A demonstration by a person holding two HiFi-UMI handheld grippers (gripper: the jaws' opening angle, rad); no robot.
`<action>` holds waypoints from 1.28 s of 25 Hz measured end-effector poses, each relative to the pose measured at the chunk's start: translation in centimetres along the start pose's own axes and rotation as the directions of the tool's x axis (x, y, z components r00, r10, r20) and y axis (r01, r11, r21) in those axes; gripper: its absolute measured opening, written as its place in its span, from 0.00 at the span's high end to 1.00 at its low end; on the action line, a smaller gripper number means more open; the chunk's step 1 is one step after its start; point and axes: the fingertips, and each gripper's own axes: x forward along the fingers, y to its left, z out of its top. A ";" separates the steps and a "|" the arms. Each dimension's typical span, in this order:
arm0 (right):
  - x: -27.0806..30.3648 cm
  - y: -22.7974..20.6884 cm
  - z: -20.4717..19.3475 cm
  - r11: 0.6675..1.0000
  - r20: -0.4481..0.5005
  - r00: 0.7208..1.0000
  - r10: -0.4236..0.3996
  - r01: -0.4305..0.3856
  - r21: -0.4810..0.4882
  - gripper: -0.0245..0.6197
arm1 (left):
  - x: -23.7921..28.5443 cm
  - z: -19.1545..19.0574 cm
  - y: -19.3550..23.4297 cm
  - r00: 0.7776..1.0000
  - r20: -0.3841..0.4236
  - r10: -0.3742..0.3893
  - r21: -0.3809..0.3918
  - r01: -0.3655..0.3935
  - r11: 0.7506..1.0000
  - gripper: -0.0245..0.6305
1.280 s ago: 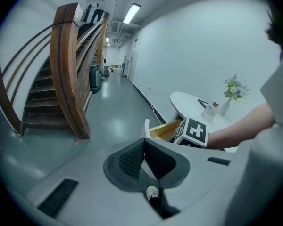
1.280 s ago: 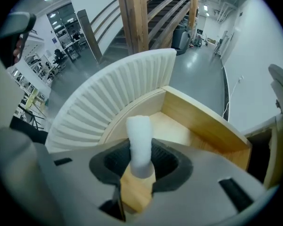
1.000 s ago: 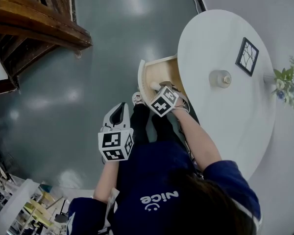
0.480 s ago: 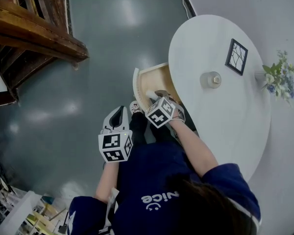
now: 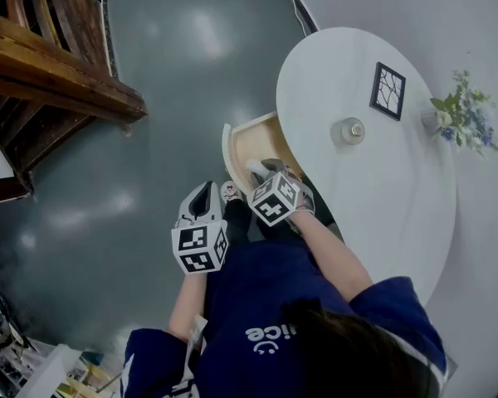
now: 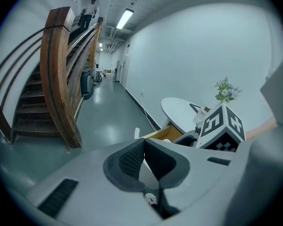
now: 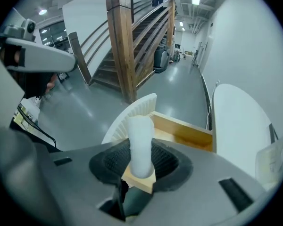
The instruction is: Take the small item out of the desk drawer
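Observation:
A small white cylinder (image 7: 140, 145) stands upright between the jaws of my right gripper (image 7: 141, 161), which is shut on it. In the head view the right gripper (image 5: 266, 172) hovers just above the near end of the open wooden drawer (image 5: 249, 143), with the white cylinder (image 5: 256, 169) at its tips. The drawer (image 7: 179, 131) juts out of the round white desk (image 5: 398, 164) and has a curved white ribbed front (image 7: 127, 112). My left gripper (image 5: 202, 201) hangs apart to the left over the floor, its jaws closed together with nothing in them (image 6: 144, 161).
On the desk stand a small jar (image 5: 351, 129), a framed picture (image 5: 388, 90) and a flower bunch (image 5: 465, 114). A wooden staircase (image 5: 50, 81) rises at the left. The person's legs and shoes (image 5: 231, 191) are below the drawer, on the grey floor.
The right gripper has lifted a little and drawn back toward the person with the white cylinder. The head view has shifted, so the desk sits further left. The left gripper has barely moved.

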 end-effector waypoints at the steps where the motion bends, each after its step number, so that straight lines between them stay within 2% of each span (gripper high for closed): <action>1: -0.3 0.0 0.2 1.000 0.009 1.000 -0.003 0.003 0.011 0.75 | 0.0 0.0 0.0 1.000 0.003 -0.002 0.003 0.002 1.000 0.96; 15: -5.3 -0.7 1.7 0.990 0.111 0.991 -0.079 0.065 0.128 0.75 | 0.1 3.0 -1.7 0.994 0.079 -0.070 0.050 0.066 0.997 0.96; 22: -8.0 -2.0 1.3 0.970 0.159 0.978 -0.133 0.095 0.225 0.75 | -0.5 4.2 -3.1 0.989 0.111 -0.101 0.082 0.092 0.992 0.96; 29: -10.9 -3.8 1.6 0.950 0.214 0.955 -0.203 0.139 0.280 0.75 | -0.7 6.0 -4.8 0.979 0.141 -0.146 0.125 0.128 0.984 0.96; 32: -12.0 -4.3 1.7 0.934 0.243 0.947 -0.212 0.123 0.336 0.75 | -0.9 7.1 -5.4 0.973 0.163 -0.161 0.140 0.139 0.980 0.96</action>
